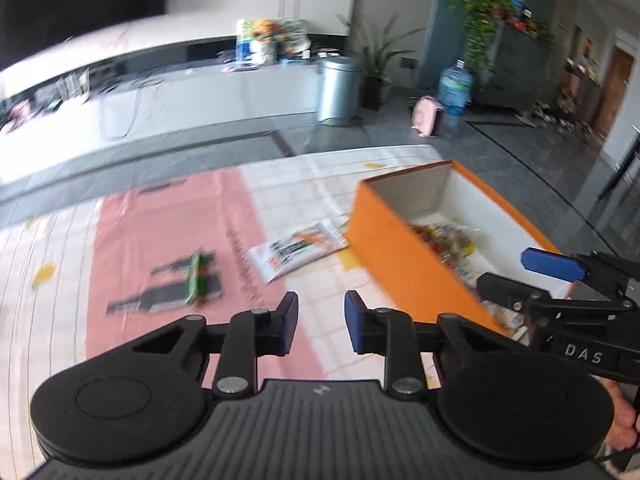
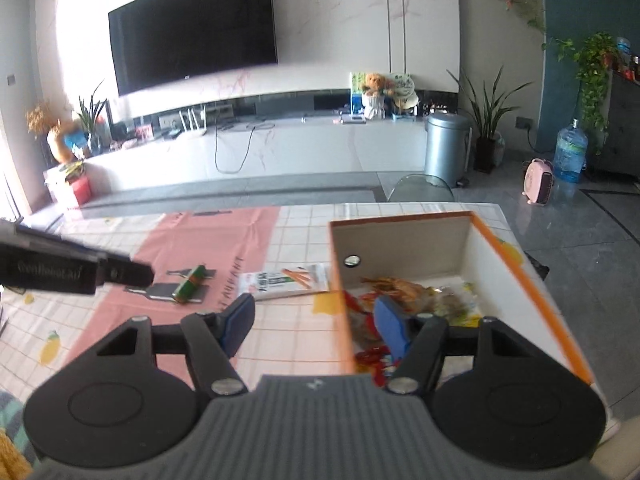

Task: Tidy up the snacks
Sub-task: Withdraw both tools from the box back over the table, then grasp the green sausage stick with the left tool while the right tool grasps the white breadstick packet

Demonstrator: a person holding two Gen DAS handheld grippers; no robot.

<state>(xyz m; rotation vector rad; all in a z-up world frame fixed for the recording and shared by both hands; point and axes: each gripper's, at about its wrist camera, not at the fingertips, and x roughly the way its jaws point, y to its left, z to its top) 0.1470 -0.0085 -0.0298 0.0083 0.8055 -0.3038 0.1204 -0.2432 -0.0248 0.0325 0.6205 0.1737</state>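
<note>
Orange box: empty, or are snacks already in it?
Partly filled. The orange box is open-topped, with several snack packets on its floor at the near end; the far end shows bare white floor.

left tongs (image 1: 321, 322): matte black linkage arms, round black discs, ribbed grey housing, silver pivot screws, blue pads | right tongs (image 2: 314, 325): same black build, blue pads, white "DAS" lettering on the side in the left wrist view
</note>
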